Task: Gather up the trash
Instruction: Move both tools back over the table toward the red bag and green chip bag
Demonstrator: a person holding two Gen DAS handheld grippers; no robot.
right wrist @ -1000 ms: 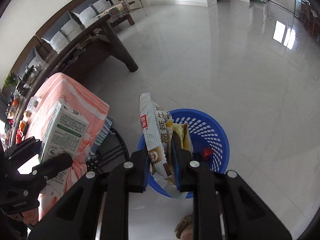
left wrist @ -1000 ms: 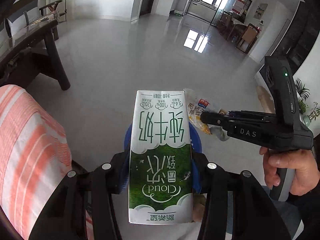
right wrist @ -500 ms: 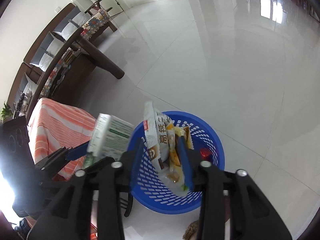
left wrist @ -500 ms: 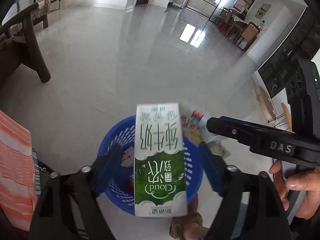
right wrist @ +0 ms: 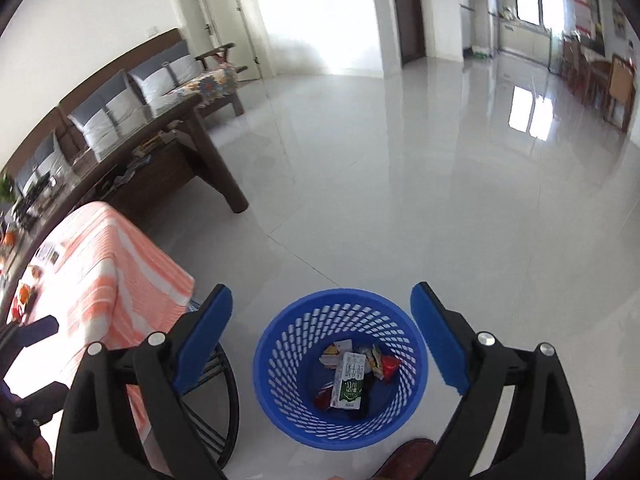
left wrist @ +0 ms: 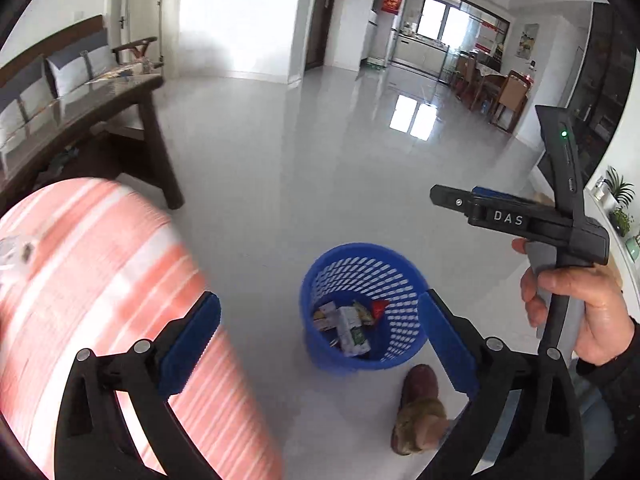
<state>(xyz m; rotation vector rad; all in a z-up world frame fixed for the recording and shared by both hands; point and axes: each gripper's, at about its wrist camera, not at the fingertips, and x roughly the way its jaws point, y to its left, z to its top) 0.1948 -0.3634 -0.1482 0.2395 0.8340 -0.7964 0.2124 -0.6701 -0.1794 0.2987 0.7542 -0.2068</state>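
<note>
A blue mesh waste basket point(left wrist: 362, 258) stands on the floor; it also shows in the right wrist view point(right wrist: 280, 364). Inside lie a green and white milk carton point(right wrist: 350, 386), also seen in the left wrist view point(left wrist: 352, 332), and snack wrappers point(right wrist: 378, 362). My left gripper point(left wrist: 320, 332) is open and empty, above and left of the basket. My right gripper point(right wrist: 322, 334) is open and empty above the basket; it also shows from the side in the left wrist view point(left wrist: 440, 194).
A table with an orange and white striped cloth point(left wrist: 92, 280) stands left of the basket point(right wrist: 108, 264), with small items on top. A dark wooden coffee table point(right wrist: 192, 140) and a sofa point(right wrist: 120, 96) are behind. A slippered foot point(left wrist: 418, 416) is near the basket.
Both grippers opened: the milk carton left my left gripper and the snack wrapper left my right. Both now lie in the basket. Both grippers rose and pulled back.
</note>
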